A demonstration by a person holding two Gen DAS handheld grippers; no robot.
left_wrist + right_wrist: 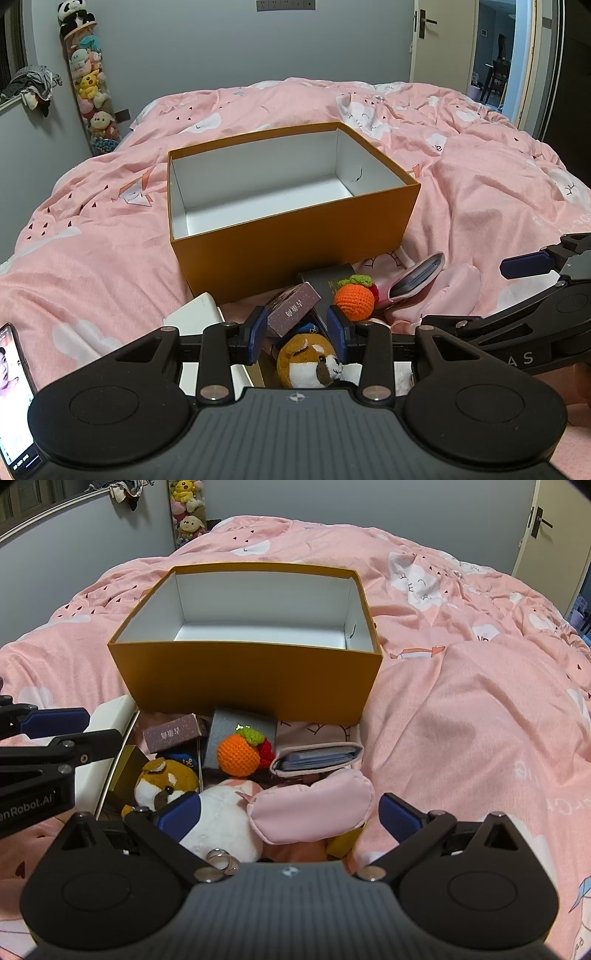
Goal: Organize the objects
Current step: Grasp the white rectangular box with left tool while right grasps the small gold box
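An open orange box (255, 672) with a bare white inside sits on the pink bedspread (461, 709). Just before its near wall lie a crocheted orange (236, 755), a plush dog (166, 781) and a pink pouch (314, 812). The right gripper (288, 812) stands wide apart over the pouch, not touching it.

Both views look forward and down along their own fingers, low over a pink bed (110, 258). The left camera sits close above a brown plush (308, 360), the right one close above a pink pouch (314, 808). Both share the orange box (295, 243) ahead and the crochet orange (352, 299); each catches the other gripper at its edge
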